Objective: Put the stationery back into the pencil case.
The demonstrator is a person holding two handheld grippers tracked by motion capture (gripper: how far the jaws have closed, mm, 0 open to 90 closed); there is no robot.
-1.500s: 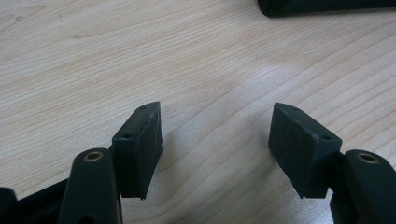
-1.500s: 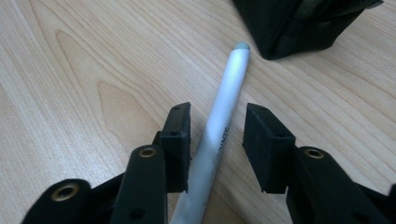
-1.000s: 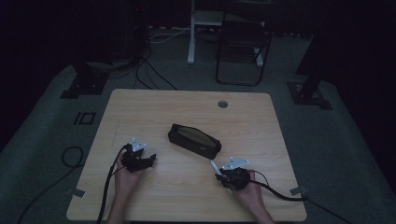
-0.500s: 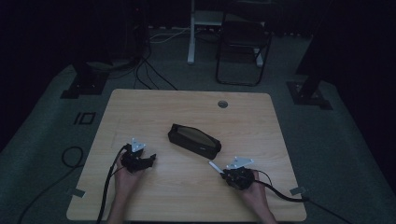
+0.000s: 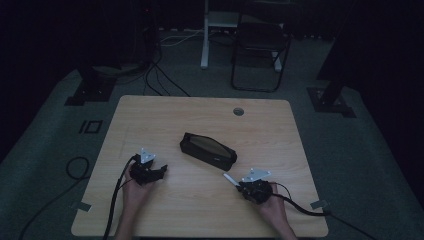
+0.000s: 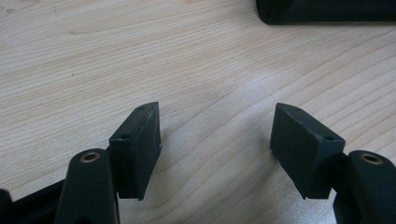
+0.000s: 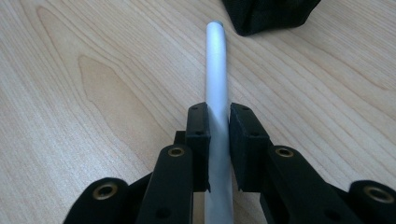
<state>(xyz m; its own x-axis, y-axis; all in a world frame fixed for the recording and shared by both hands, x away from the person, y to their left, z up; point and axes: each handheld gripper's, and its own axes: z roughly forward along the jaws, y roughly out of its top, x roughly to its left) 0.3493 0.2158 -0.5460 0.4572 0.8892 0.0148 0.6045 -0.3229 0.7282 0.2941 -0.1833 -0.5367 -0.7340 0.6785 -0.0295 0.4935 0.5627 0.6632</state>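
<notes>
A black zip pouch (image 5: 208, 150) lies open near the middle of the wooden table (image 5: 200, 115). Its edge shows at the top of the left gripper view (image 6: 327, 11) and its corner in the right gripper view (image 7: 271, 16). My right gripper (image 5: 241, 183) is shut on a silver pen (image 7: 216, 74), which points toward the pouch; the pen (image 5: 230, 178) pokes out to the gripper's left in the high view. My left gripper (image 5: 161, 170) rests low over bare wood left of the pouch, jaws wide apart with nothing between them (image 6: 215, 140).
A round cable hole (image 5: 238, 111) sits near the table's far edge. A folding chair (image 5: 260, 45) and a white stand (image 5: 205, 35) are on the floor beyond. Cables (image 5: 305, 207) trail from both grippers off the near edge.
My right gripper has shifted slightly toward the near right with the pen in it. The left gripper has stayed where it was.
</notes>
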